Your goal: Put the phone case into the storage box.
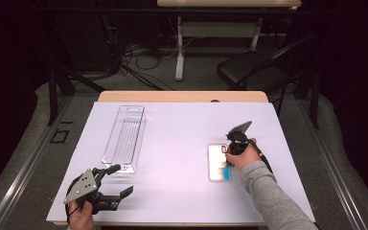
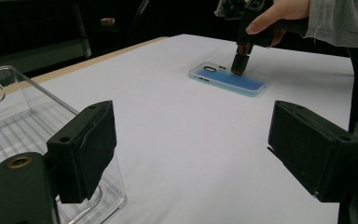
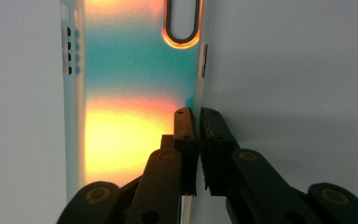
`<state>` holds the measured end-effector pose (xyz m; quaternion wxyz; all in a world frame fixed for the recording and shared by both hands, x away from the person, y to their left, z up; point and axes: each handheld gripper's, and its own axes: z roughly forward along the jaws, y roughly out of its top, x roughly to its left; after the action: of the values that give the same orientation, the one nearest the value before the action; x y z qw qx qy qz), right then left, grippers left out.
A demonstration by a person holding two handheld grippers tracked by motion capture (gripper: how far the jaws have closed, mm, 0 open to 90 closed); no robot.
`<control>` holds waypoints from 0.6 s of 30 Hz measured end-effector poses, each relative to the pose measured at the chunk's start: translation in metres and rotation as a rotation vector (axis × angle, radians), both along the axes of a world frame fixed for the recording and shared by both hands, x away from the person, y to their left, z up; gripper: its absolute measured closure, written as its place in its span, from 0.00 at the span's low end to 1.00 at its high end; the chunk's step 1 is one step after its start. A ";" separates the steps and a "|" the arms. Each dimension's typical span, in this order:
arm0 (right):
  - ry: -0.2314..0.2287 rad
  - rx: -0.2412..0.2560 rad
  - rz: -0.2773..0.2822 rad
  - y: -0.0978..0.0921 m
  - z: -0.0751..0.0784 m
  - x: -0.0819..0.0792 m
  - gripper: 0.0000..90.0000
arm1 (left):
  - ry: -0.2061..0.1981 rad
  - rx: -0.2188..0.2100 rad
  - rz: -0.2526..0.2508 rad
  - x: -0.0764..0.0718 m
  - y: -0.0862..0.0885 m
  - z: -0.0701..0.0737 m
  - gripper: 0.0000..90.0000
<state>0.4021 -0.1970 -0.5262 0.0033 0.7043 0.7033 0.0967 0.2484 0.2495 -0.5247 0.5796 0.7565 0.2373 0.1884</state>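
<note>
The right gripper [image 3: 196, 114] has its fingers pinched on the long edge of the case [image 3: 135, 70], far from the open left gripper [image 1: 116, 179].

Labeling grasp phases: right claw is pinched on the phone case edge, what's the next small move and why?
Probably a short straight lift. The right claw has its jaws closed on the long side wall of the case, which lies flat on the table. Raising that edge would test the grip before carrying it toward the clear tray, where the open left claw waits.
</note>
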 end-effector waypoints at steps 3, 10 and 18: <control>0.000 0.026 -0.023 -0.002 0.000 -0.001 0.96 | -0.001 0.001 0.000 0.000 0.000 0.000 0.17; -0.009 0.027 -0.010 -0.003 -0.001 -0.001 0.97 | -0.001 0.001 -0.002 0.000 0.000 0.000 0.17; -0.004 0.027 -0.029 -0.002 0.000 -0.001 0.98 | 0.000 0.003 -0.002 0.000 0.000 0.000 0.17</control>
<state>0.4009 -0.1992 -0.5266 -0.0034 0.7143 0.6915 0.1078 0.2487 0.2492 -0.5250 0.5786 0.7577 0.2362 0.1881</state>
